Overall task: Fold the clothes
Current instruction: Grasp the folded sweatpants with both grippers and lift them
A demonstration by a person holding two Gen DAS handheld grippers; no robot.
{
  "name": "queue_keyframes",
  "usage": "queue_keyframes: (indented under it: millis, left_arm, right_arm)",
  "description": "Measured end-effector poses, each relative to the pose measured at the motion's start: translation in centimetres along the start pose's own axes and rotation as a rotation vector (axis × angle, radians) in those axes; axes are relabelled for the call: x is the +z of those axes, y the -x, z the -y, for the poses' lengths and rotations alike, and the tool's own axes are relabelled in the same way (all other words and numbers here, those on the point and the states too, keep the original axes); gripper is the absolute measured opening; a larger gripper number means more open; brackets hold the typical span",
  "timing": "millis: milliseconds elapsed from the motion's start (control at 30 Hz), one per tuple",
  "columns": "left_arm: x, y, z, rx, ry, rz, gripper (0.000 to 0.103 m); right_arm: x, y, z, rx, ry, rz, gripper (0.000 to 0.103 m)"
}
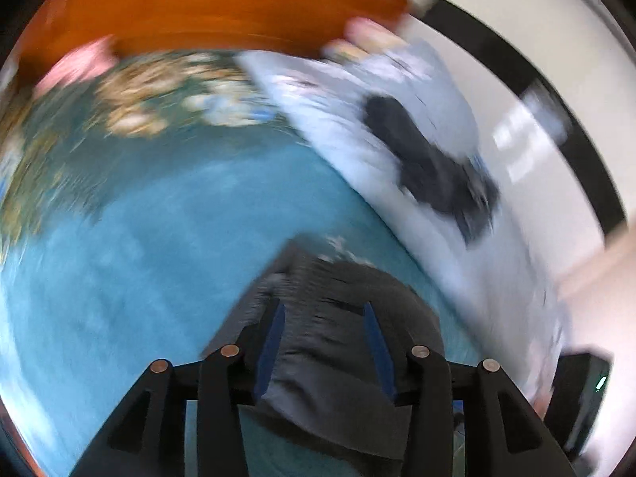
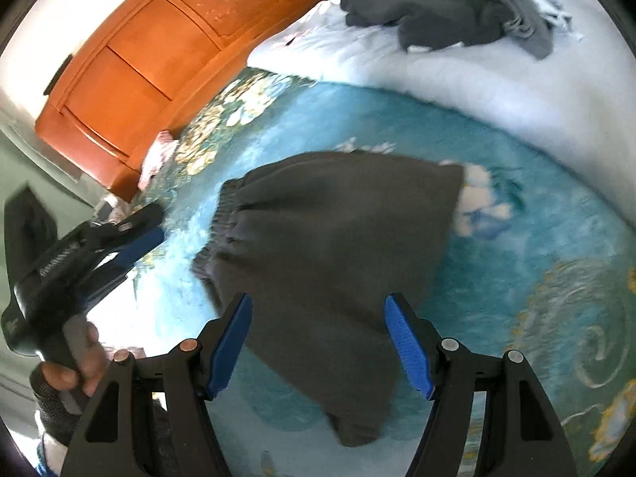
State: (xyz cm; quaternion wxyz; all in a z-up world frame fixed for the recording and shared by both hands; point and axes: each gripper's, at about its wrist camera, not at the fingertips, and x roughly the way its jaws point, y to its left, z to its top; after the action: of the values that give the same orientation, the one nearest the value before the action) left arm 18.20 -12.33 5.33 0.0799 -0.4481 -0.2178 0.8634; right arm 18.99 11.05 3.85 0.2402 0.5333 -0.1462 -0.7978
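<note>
Teal bedspread, grey garment spread on it.
Both my tongs angle downward: right gripper released above cloth; left gripper released, cloth between pads.

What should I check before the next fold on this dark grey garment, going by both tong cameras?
1. Dark grey knit garment lies on the teal floral bedspread: ok.
2. Right tongs open, pads clear of cloth: ok.
3. Left tongs free of the garment: cannot tell; cloth sits between the blue pads, view blurred.
4. Garment flat, unwrinkled: not ok; gathered at the ribbed edge.
5. Black clothes pile on the pale blue quilt apart from the work area: ok.
</note>
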Motion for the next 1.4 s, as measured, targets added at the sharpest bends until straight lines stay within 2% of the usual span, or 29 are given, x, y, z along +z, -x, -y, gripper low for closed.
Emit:
queue_keyframes:
  millis: [33, 133, 200, 267, 333, 433, 567, 633, 733, 800, 900, 1033, 1167, 1233, 1267, 1300, 1400]
  left_arm:
    - [0.0, -1.5, 0.9, 0.001, -0.044, -0.038, 0.046]
    - [-1.5, -4.3, 0.1, 0.061, -0.078, -0.144, 0.046]
    - [-2.8, -5.8, -0.8, 0.09, -0.096, -0.189, 0.046]
    - [-3.1, -6.4, -1.0, 0.095, -0.108, -0.195, 0.046]
    - [-2.9, -6.5, -1.1, 0.081, -0.098, -0.199, 0.046]
    - [-2.6, -6.8, -1.7, 0.046, -0.06, -0.204, 0.046]
    - [-1.8, -4.9, -2.0, -0.012, 0.001, -0.16, 0.047]
    - [-1.5, -3.8, -1.8, -0.025, -0.014, -0.129, 0.047]
    - [-0.5, -3.4, -0.9, -0.024, -0.064, -0.115, 0.047]
    - [-0.1, -4.3, -0.5, -0.014, -0.084, -0.136, 0.047]
    - [0.2, -5.8, -0.5, 0.003, -0.094, -0.169, 0.047]
    - [-0.1, -7.2, -1.4, -0.001, -0.077, -0.201, 0.047]
    - [0.1, -7.3, -1.4, -0.011, -0.084, -0.211, 0.047]
    - [0.4, -6.6, -1.5, -0.044, -0.075, -0.202, 0.049]
    - [0.5, -6.1, -1.8, -0.071, -0.066, -0.193, 0.054]
    - [0.6, -5.8, -2.2, -0.076, -0.06, -0.19, 0.063]
    - [0.7, -5.2, -3.8, -0.066, -0.045, -0.189, 0.068]
  right_arm:
    - [-0.3, -0.4, -0.3, 0.002, 0.008, -0.006, 0.071]
    - [-1.6, -1.3, -0.1, -0.029, 0.017, -0.022, 0.071]
    - [-2.2, -1.6, 0.4, -0.004, -0.015, -0.028, 0.071]
    - [-2.5, -1.9, 0.5, 0.001, -0.025, -0.025, 0.071]
    - [-2.4, -2.5, 0.1, -0.032, 0.0, -0.026, 0.075]
    - [-2.4, -3.4, 0.0, -0.063, 0.01, -0.046, 0.075]
    - [-2.1, -1.9, 0.3, -0.027, -0.019, -0.058, 0.075]
    - [-1.7, 0.0, 0.5, 0.017, -0.038, -0.022, 0.075]
    - [0.3, 1.8, 0.6, -0.016, -0.001, 0.066, 0.075]
    - [1.9, 1.4, 1.0, -0.051, 0.001, 0.073, 0.075]
    - [3.4, -0.4, 2.1, -0.043, -0.035, 0.05, 0.075]
    - [3.1, -2.7, 2.7, -0.041, -0.059, 0.005, 0.075]
    - [2.9, -2.8, 2.8, -0.05, -0.036, -0.007, 0.075]
    - [3.1, -2.5, 3.1, -0.028, -0.047, -0.005, 0.075]
    - [3.1, -2.2, 3.4, -0.007, -0.062, 0.006, 0.075]
    - [2.9, -1.5, 3.9, 0.023, -0.087, 0.023, 0.075]
    - [1.9, -0.6, 5.4, 0.052, -0.155, 0.045, 0.075]
